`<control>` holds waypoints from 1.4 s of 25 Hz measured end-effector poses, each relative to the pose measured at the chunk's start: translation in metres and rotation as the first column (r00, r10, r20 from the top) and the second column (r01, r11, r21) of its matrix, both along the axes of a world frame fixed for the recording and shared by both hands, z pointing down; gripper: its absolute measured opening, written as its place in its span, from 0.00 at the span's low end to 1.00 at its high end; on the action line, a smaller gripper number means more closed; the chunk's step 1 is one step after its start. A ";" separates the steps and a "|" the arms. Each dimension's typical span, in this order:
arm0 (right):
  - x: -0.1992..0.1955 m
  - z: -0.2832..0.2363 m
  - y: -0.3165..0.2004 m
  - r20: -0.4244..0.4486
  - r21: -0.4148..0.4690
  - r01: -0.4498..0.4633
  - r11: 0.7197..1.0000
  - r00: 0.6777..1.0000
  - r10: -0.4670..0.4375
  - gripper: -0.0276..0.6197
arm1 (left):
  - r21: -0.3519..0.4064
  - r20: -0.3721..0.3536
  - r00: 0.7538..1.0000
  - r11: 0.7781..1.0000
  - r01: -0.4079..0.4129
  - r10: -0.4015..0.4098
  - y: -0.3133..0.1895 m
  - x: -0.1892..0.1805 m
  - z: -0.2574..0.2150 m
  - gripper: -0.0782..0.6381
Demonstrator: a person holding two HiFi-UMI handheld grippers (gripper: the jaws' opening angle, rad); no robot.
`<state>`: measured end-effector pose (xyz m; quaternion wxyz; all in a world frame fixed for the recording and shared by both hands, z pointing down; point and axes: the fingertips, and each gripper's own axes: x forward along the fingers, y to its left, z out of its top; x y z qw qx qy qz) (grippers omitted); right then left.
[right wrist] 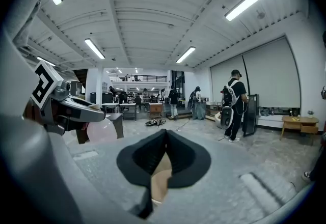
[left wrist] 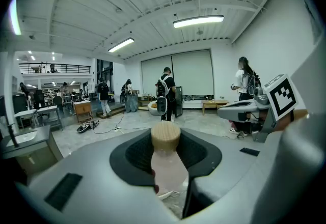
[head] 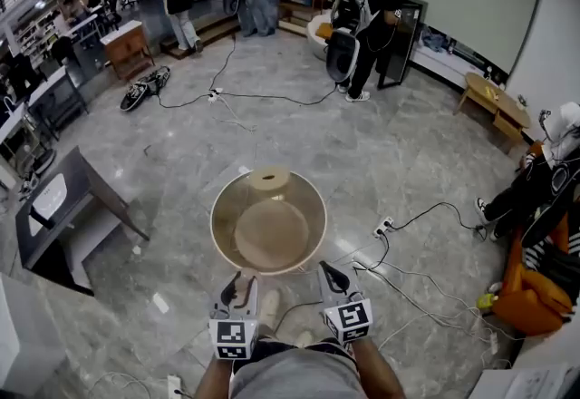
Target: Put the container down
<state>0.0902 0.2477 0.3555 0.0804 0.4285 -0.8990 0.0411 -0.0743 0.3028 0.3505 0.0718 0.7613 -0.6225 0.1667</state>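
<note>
I have the container point(head: 269, 229) grasped from both sides and held in the air over the floor point(head: 408, 161), its wooden cap point(head: 269, 177) on the far side from me. The left hand-held gripper point(head: 237, 284) stands about half open, pads clamped against the pale body below that cap. The right hand-held gripper point(head: 331, 275) is almost closed, pinching a thin tan edge of the same container. Below is grey polished stone in a big open hall with strip lights and a mezzanine. Counting: one container, one cap, two grippers, at least four people, one low wooden table point(head: 494, 98), several cables point(head: 263, 98), one power strip point(head: 384, 227).
</note>
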 end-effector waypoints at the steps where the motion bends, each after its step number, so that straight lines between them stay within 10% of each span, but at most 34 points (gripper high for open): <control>1: 0.002 0.000 -0.001 0.002 -0.001 0.001 1.000 1.000 -0.001 0.04 | 0.000 -0.001 1.000 1.000 0.001 -0.001 -0.001 0.002 -0.001 0.30; 19: 0.022 0.006 -0.049 0.028 -0.019 -0.012 1.000 1.000 0.012 0.04 | 0.031 -0.023 1.000 1.000 0.000 0.001 -0.072 0.022 -0.008 0.30; 35: -0.019 0.031 -0.211 0.016 -0.075 -0.117 0.990 0.993 0.118 0.04 | -0.039 -0.023 0.988 0.988 -0.151 0.150 -0.246 -0.007 0.033 0.30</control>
